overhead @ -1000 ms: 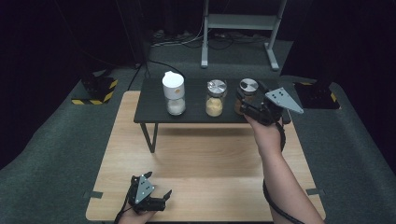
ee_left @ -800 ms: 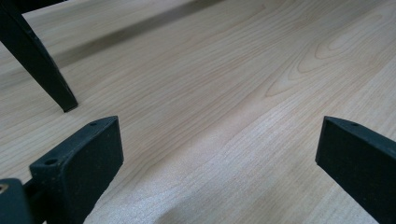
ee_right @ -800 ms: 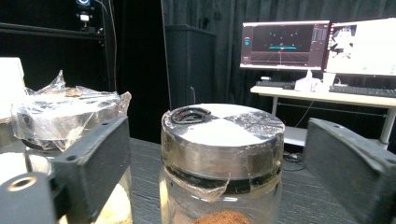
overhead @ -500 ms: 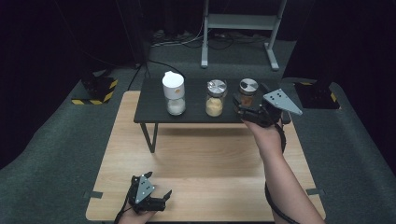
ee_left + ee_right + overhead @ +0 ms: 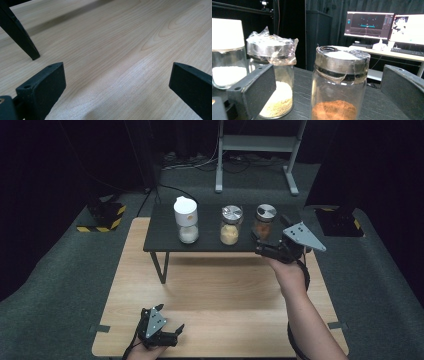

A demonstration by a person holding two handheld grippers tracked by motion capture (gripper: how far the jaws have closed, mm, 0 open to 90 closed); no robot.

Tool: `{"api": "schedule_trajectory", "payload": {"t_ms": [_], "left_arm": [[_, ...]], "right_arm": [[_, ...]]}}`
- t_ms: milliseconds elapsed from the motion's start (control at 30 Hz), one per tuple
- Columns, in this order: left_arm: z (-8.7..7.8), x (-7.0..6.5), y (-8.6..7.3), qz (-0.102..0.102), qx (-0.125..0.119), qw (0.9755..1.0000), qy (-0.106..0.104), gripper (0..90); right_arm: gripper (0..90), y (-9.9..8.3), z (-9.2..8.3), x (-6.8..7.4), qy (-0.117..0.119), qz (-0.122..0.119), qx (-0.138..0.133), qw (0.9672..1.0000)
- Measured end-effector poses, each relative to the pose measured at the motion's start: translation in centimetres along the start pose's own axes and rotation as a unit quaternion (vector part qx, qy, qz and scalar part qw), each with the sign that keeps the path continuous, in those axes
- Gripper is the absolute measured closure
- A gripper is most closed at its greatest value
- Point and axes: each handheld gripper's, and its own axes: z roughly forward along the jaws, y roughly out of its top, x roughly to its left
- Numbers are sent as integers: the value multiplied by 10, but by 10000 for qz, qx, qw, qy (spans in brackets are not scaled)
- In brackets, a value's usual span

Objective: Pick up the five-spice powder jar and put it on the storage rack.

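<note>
Right gripper (image 5: 264,249) up at the near edge of the black shelf (image 5: 165,240), jaws spread wide and just opened, pads clear of the glass. Between those jaws, in the right gripper view, the jar of orange-brown powder (image 5: 339,87): upright, metal lid wrapped in clear film, a gap on both sides. From above, same jar (image 5: 263,222) standing at the right end of the row, just beyond the gripper's tips, not gripped.

Beside it, middle of the row, the jar of pale yellow grains (image 5: 230,225), also metal-lidded and film-wrapped; seen close in the right gripper view (image 5: 278,82), partly behind the near jaw. Further along, at the left end, the white-capped jar (image 5: 186,220) with white powder at the bottom. All three upright, spaced apart, none touching.

Down at the near edge of the light wooden worktop (image 5: 225,295), left gripper (image 5: 172,332) low over the wood, jaws wide, nothing between them but bare grain in the left gripper view. One black shelf leg (image 5: 18,32) planted on the wood, off to the upper left there.

Well apart, the two grippers: one at the shelf, one near the front edge. Behind the jars, lit monitors (image 5: 387,26) on a desk in the dark room.
</note>
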Motion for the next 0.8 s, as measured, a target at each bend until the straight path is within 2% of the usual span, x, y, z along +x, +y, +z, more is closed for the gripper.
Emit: {"api": "schedule_trajectory", "payload": {"t_ms": [800], "left_arm": [[0, 0, 0, 1, 17, 10000, 29, 10]], "right_arm": [[0, -12, -42, 17, 18, -243, 73, 9997]]}}
